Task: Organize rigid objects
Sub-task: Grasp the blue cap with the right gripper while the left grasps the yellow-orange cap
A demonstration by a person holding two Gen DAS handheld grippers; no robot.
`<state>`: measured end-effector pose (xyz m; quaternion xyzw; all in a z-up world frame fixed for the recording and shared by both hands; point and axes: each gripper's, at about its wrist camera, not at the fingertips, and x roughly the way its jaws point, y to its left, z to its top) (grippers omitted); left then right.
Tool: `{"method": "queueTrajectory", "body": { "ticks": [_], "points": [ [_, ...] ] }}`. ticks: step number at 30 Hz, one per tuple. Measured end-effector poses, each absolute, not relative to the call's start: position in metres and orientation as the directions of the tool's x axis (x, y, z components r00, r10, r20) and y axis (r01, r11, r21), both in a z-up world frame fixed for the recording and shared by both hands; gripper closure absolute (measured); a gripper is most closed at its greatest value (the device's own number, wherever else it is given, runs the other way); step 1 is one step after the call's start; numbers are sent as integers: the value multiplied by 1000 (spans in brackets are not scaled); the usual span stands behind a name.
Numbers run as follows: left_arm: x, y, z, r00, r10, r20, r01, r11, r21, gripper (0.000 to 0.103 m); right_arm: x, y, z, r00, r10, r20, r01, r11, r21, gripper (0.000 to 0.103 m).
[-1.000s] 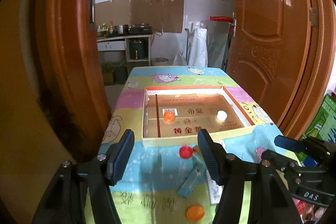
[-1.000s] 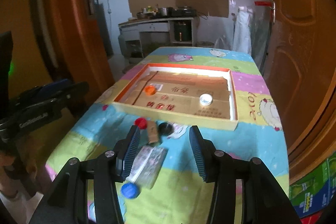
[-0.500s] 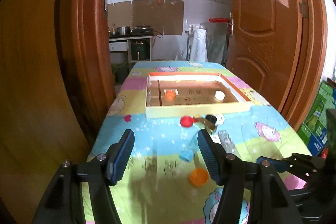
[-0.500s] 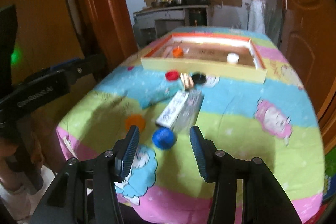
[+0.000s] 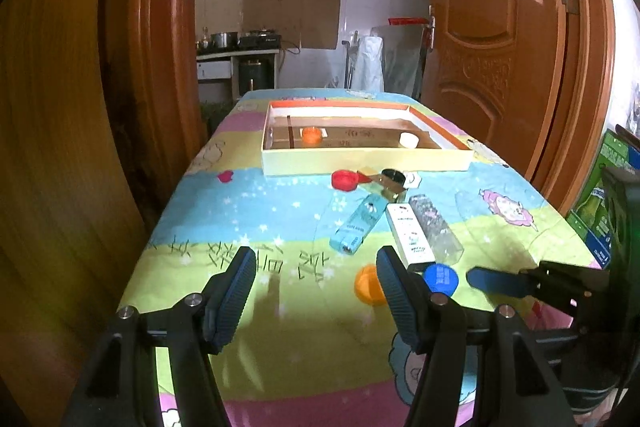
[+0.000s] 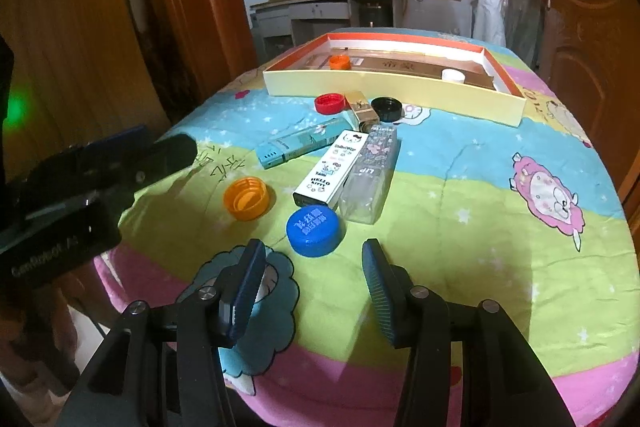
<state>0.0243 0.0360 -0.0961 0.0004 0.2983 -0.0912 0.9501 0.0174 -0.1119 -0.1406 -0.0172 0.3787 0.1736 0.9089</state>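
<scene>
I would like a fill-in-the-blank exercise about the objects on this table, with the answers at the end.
1. The shallow box holds an orange cap and a ____ cap.
2. The cap nearest the right gripper is ____.
3. Between the red cap and the black cap lies a ____ tube.
4. Both grippers hold ____.

Answers: white; blue; gold; nothing

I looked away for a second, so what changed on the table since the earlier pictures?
Both grippers pulled back toward the near table edge and sank lower; the right gripper now sits just short of the blue cap. Nothing was taken hold of or let go. Both jaws stayed open and empty, and the caps, boxes and tray lie where they were.
</scene>
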Motion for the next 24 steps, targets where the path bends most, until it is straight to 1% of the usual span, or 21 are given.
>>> {"method": "queueTrajectory", "body": {
  "ticks": [9, 10, 13, 16, 19, 24],
  "points": [
    [25, 47, -107, 796, -180, -578, 166, 983, -77, 40, 29, -95, -144, 685, 250, -684, -336, 942, 8, 52],
    [26, 47, -108, 793, -185, -581, 170, 982, -81, 40, 29, -93, -144, 689, 241, -683, -337, 941, -8, 60],
    [28, 45, -112, 783, -204, -588, 191, 978, -85, 40, 29, -89, -146, 700, 223, -678, -341, 939, -43, 72],
    [29, 38, -116, 768, -236, -596, 232, 969, -85, 40, 28, -95, -145, 697, 235, -678, -333, 943, -16, 72],
    [32, 27, -121, 742, -266, -615, 274, 958, -83, 40, 22, -103, -144, 707, 219, -673, -319, 947, -27, 72],
    [38, 3, -131, 720, -252, -647, 312, 950, -24, 40, 12, -124, -144, 709, 224, -669, -299, 954, 2, 72]
  ]
}}
